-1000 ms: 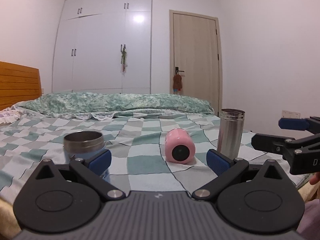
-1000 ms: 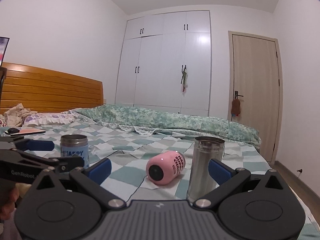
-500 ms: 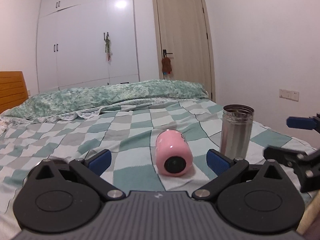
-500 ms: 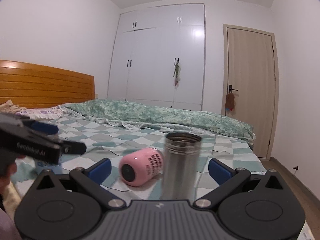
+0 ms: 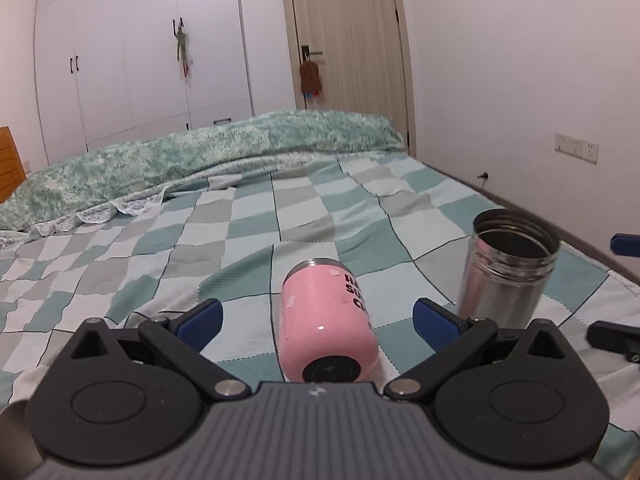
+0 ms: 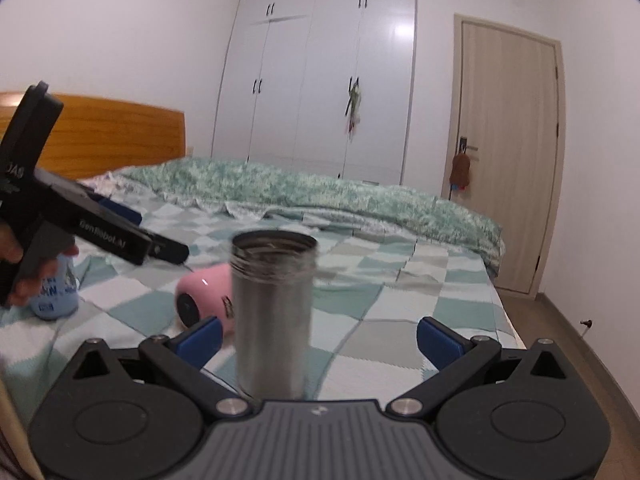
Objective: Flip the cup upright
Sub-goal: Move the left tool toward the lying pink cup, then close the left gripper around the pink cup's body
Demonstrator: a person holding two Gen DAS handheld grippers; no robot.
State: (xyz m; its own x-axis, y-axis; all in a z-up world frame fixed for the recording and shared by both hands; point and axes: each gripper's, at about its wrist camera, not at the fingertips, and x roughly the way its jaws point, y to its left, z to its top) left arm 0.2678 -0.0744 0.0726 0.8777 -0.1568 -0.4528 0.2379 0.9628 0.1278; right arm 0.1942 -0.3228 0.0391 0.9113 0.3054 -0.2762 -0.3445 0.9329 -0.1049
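Observation:
A pink cup (image 5: 326,320) lies on its side on the checkered bedspread, its black base towards me. My left gripper (image 5: 318,318) is open, with the cup between its blue fingertips (image 5: 200,318), which do not touch it. In the right wrist view the pink cup (image 6: 206,294) lies behind a steel flask (image 6: 274,316). My right gripper (image 6: 318,340) is open, and the upright flask stands between its fingers towards the left one. The left gripper's body (image 6: 80,226) shows at the left of that view.
The steel flask (image 5: 510,270) stands open-topped to the right of the pink cup. A blue cup (image 6: 54,294) stands at the left behind the hand. The bed's right edge (image 5: 580,248) runs close to the flask. A folded green blanket (image 5: 200,156) lies at the far side.
My left gripper has moved forward and right, so that the pink cup now lies between its fingers. My right gripper has moved closer to the steel flask. Both stay open.

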